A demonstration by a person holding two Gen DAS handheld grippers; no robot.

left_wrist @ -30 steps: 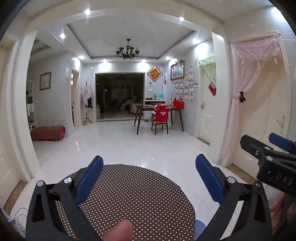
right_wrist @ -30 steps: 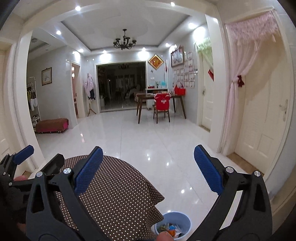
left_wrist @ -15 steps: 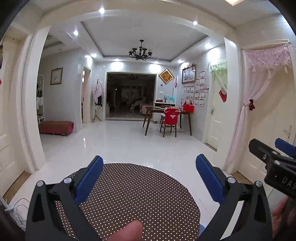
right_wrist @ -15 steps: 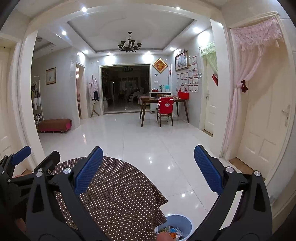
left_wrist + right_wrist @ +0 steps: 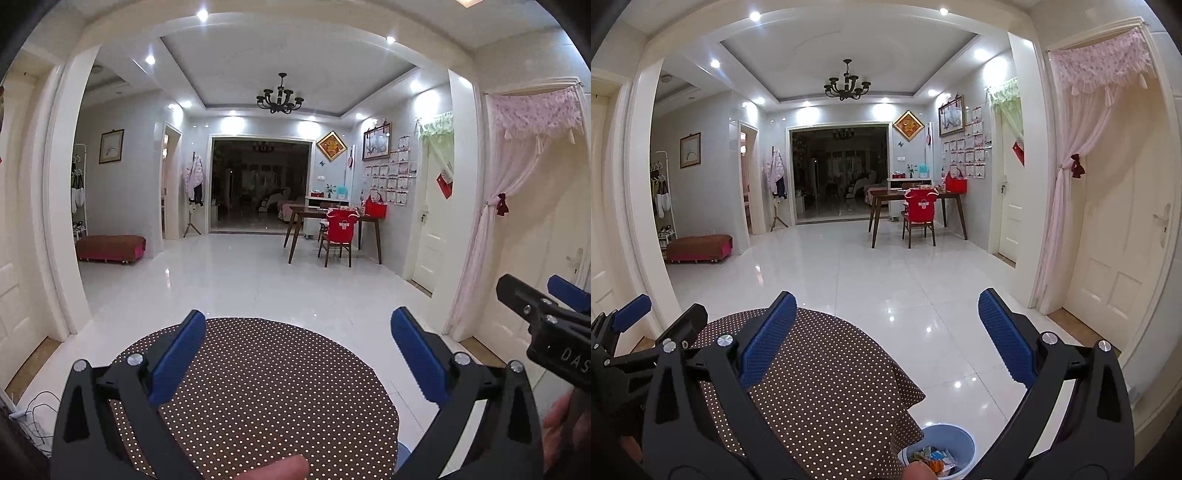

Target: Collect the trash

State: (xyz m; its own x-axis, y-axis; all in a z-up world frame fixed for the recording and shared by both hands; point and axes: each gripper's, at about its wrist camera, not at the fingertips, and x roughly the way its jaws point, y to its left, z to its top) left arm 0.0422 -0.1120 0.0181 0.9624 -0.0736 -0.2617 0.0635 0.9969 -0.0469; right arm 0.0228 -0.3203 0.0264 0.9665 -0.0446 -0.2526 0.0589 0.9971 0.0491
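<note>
Right tool [image 5: 886,332] spread, empty | left tool [image 5: 297,347] spread | trash bin [image 5: 938,448] below right tool, beside table [image 5: 831,387]

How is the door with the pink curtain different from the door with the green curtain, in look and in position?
The pink-curtain door stands nearest the camera on the right wall; the green-curtain door lies farther along that wall, nearer the dining table. The pink curtain is long, tied aside with a dark red bow; the green curtain hangs mostly as a short valance. Both doors are white, panelled and shut.
</note>
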